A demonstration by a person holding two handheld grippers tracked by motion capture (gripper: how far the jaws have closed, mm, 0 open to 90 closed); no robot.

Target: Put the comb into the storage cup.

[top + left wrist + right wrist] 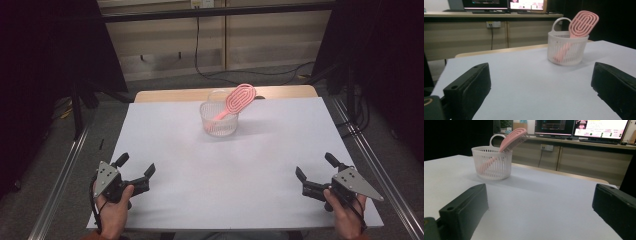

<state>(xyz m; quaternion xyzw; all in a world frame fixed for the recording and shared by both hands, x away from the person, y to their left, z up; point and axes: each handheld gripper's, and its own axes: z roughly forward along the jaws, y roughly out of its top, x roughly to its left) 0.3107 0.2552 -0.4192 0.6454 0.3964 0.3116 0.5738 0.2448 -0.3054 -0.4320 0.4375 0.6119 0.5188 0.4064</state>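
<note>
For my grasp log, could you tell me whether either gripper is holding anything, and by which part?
Nothing is held. The left gripper and right gripper are both open, well short of the basket holding the pink brush.

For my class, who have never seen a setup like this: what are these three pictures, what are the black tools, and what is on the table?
A person sits at a white table and holds a hand tool with two black jaws in each hand: the left gripper and the right gripper. One picture looks down from above. The other two come from small cameras on the tools, looking out between their own jaws. Both tools are open and hold nothing. Farther back stands a white basket with a pink hairbrush leaning in it, handle down.
</note>
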